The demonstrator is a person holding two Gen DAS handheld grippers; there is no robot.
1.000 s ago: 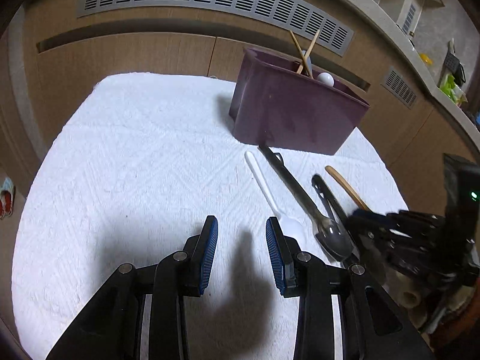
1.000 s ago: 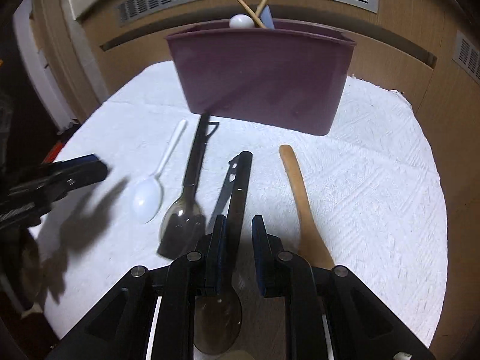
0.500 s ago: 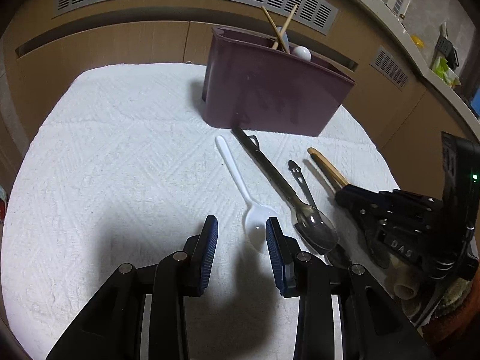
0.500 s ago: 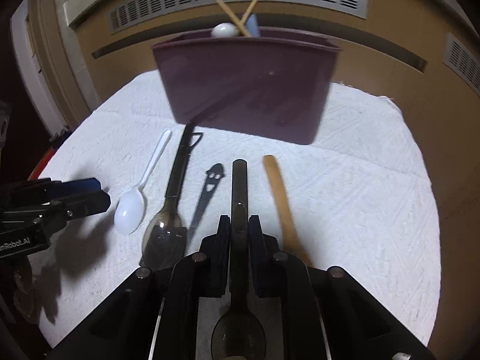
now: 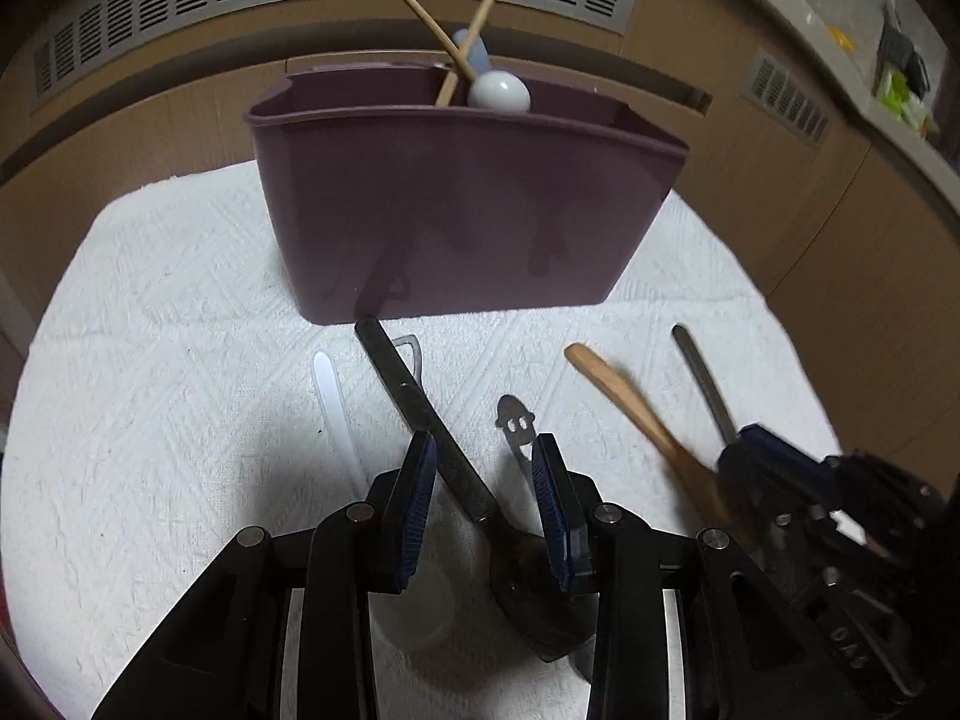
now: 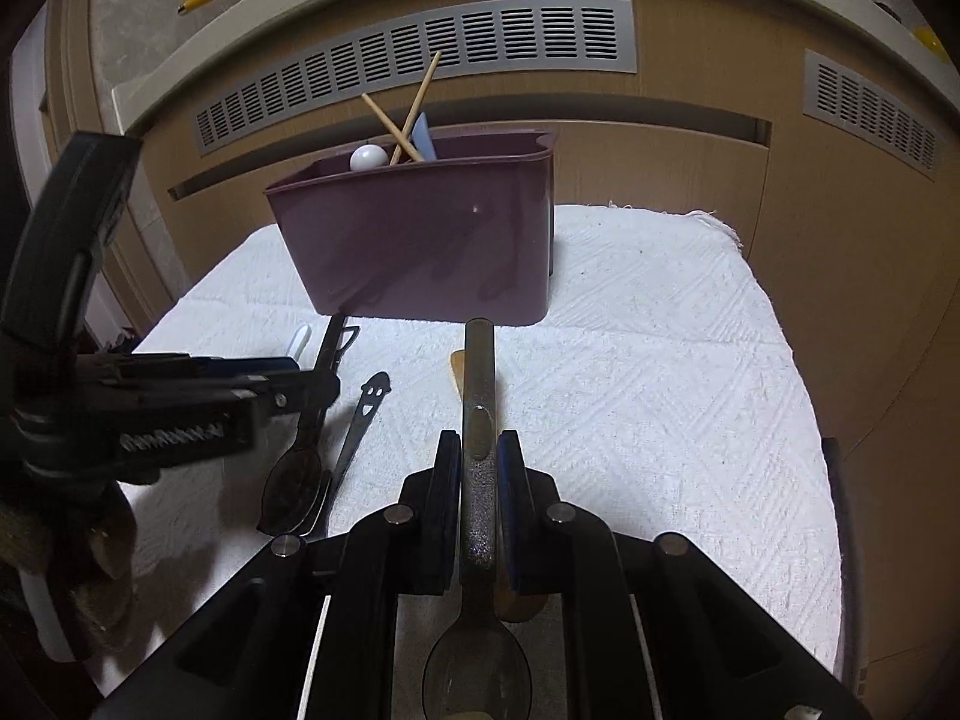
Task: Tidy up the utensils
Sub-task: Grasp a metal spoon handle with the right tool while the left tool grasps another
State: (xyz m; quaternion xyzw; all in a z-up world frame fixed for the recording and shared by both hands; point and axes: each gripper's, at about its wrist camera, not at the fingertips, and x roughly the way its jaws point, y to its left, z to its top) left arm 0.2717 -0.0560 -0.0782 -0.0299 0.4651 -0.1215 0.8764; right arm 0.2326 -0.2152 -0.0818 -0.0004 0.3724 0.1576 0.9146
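Note:
A purple utensil bin [image 5: 462, 210] [image 6: 420, 252] stands on the white cloth and holds two chopsticks [image 5: 474, 36], a white spoon [image 5: 499, 91] and a blue piece. My right gripper [image 6: 478, 468] is shut on a dark smoky spoon [image 6: 478, 396], lifted above the cloth with its handle pointing at the bin. My left gripper [image 5: 483, 480] is open, with its jaws on either side of another dark spoon [image 5: 420, 408] that lies on the cloth. A white plastic spoon [image 5: 333, 402], a small metal utensil with a smiley handle [image 5: 516, 426] and a wooden spoon [image 5: 630, 408] lie beside it.
The white cloth [image 6: 660, 408] covers a small table in front of wooden cabinet panels with grey vents [image 6: 420, 60]. A counter edge with clutter [image 5: 900, 72] runs at the right. The right gripper's body [image 5: 810, 510] is close to the wooden spoon.
My right gripper shut on the dark spoon and lifted it off the cloth. My left gripper moved right and forward from the white spoon until its jaws stand around the other dark spoon.

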